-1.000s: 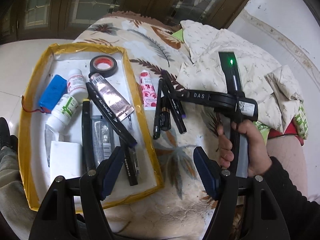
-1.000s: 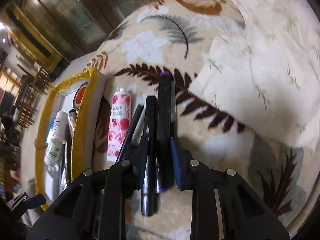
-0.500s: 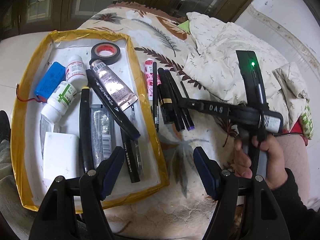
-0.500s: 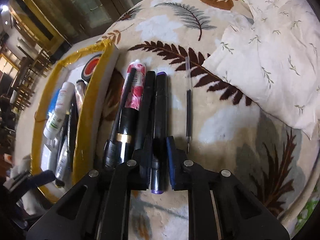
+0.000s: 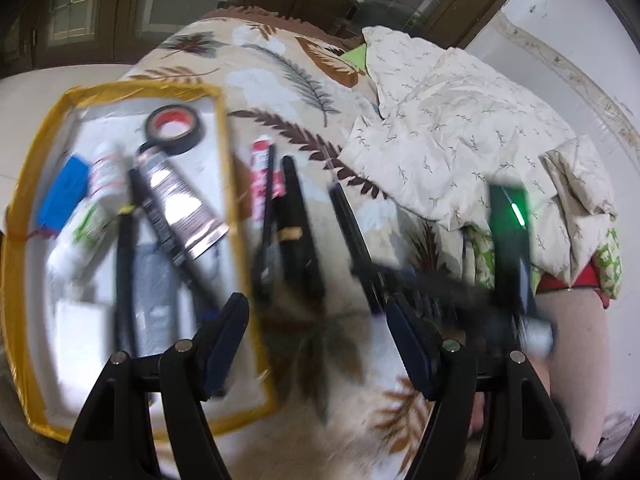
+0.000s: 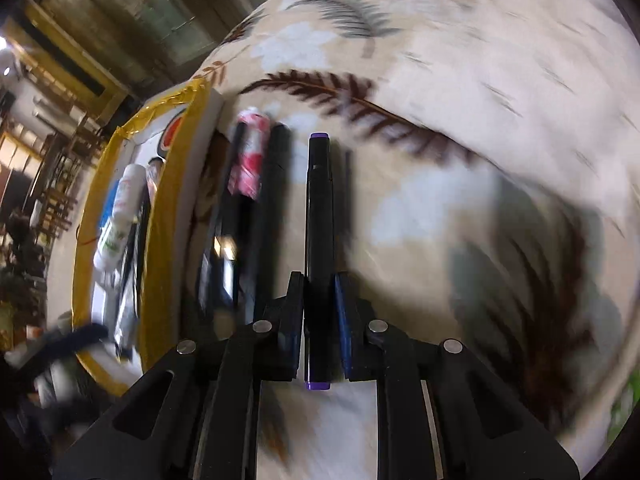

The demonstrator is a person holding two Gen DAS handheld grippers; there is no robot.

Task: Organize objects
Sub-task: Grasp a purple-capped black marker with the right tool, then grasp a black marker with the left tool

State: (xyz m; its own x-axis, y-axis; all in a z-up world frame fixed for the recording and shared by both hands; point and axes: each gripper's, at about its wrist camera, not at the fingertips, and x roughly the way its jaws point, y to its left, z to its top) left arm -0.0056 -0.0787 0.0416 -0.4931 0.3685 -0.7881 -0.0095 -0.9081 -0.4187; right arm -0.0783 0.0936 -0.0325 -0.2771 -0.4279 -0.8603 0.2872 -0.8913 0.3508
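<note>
My right gripper is shut on a black marker with purple ends and holds it above the leaf-patterned bedspread. The same marker shows blurred in the left wrist view, lifted clear of the other pens. Several black pens and a pink floral tube lie on the bedspread beside a yellow-rimmed tray. My left gripper is open and empty above the tray's near right corner.
The tray holds a black tape roll, a silver tube, white bottles, a blue battery pack and black markers. A rumpled cream quilt lies at the right. A thin refill lies past the held marker.
My right gripper has lifted the purple-ended marker away from the other pens. The left wrist view has shifted and is blurred by motion.
</note>
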